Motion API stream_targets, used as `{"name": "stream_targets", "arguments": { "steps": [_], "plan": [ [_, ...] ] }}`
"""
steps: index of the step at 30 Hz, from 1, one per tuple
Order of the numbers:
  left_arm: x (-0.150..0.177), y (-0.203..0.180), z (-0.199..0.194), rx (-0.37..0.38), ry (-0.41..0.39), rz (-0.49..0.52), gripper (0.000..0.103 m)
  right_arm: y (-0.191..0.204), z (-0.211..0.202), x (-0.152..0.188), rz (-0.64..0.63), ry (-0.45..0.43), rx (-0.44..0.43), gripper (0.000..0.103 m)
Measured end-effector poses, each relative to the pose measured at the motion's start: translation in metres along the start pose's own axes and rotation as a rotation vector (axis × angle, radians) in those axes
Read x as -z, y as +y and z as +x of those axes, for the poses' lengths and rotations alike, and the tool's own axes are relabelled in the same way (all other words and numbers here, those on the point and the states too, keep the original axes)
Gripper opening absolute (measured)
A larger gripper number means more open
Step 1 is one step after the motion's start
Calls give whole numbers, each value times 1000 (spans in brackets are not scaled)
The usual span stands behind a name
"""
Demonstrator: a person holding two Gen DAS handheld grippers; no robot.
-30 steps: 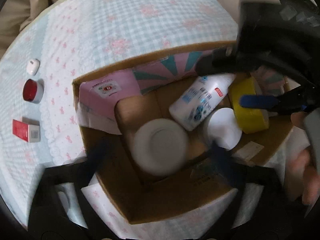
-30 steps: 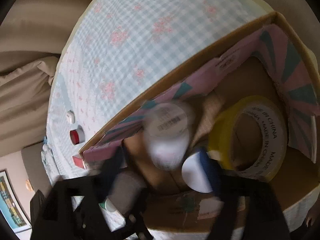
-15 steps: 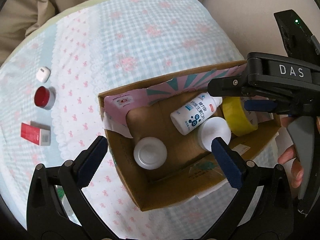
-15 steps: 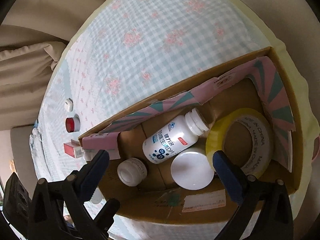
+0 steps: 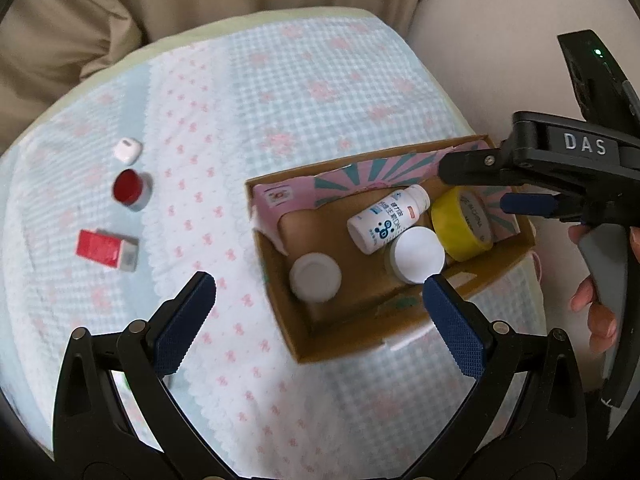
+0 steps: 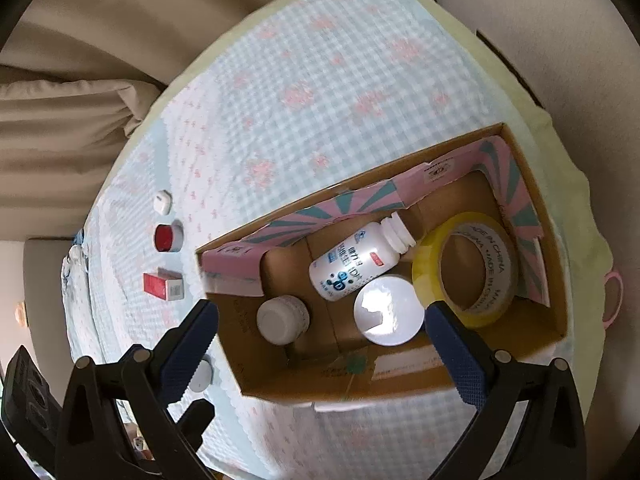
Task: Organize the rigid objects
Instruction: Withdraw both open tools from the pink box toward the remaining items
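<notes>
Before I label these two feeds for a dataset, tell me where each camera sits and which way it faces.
Left wrist: on the left gripper, above the table, looking down at the cardboard box; the right gripper and hand show.
Right wrist: on the right gripper, looking down into that box; only its fingers show.
Both show the white bottle and yellow tape.

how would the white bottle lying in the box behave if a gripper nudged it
The white bottle lies on its side, so it would probably roll. The yellow tape roll and a white lid crowd it, likely stopping it early. It looks like smooth plastic, possibly slippery.
</notes>
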State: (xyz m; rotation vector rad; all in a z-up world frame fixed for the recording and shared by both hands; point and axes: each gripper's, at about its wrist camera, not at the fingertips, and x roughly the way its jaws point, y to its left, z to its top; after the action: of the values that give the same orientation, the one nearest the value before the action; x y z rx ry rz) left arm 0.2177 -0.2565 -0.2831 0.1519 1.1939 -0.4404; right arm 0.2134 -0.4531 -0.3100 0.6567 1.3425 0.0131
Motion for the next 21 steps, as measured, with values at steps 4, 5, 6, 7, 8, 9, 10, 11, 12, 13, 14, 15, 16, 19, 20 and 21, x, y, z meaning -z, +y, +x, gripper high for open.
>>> {"name": "stream_targets", "arguments": {
  "steps": [4, 5, 6, 7, 8, 9, 10, 11, 12, 13, 14, 15, 16, 19, 20, 21],
  "plan": [
    [16, 9, -26, -14, -31, -24, 103, 11, -20, 15, -26, -39, -3, 103],
    [20, 11, -32, -18, -37, -30, 103, 14, -24, 18, -35, -48, 2, 103],
    [25, 14, -39, -21, -46, -37, 103, 18, -29, 23, -47, -57, 6, 103],
    [31, 18, -47, -25, -55, -45, 103, 21, -35, 28, -63, -67, 9, 103],
    [35, 21, -52, -29, -62, -50, 103, 25, -40, 33, -79, -75, 16, 103],
    [42, 26, -60, -36, -68, -58, 103, 29, -44, 36, -93, -80, 24, 103],
    [47, 29, -65, -43, -72, -64, 103, 34, -49, 42, -112, -87, 32, 103],
    [53, 33, -70, -50, -76, -69, 103, 38, -52, 46, -129, -92, 37, 103],
    [60, 38, -76, -62, -81, -77, 103, 43, -55, 51, -149, -94, 44, 103],
    [66, 43, -82, -73, -88, -87, 103, 49, -58, 56, -175, -95, 54, 103],
    [74, 50, -89, -84, -95, -103, 103, 55, -60, 60, -199, -96, 63, 103],
    [81, 56, -94, -91, -99, -118, 103, 61, -62, 64, -227, -99, 73, 103],
    [87, 62, -99, -99, -102, -133, 103, 69, -63, 69, -260, -101, 83, 103],
    [105, 77, -111, -120, -114, -170, 103, 92, -67, 78, -350, -106, 89, 103],
    [113, 84, -116, -131, -116, -184, 103, 99, -68, 81, -377, -110, 88, 103],
    [119, 89, -118, -141, -116, -194, 103, 108, -68, 84, -405, -113, 89, 103]
  ]
}}
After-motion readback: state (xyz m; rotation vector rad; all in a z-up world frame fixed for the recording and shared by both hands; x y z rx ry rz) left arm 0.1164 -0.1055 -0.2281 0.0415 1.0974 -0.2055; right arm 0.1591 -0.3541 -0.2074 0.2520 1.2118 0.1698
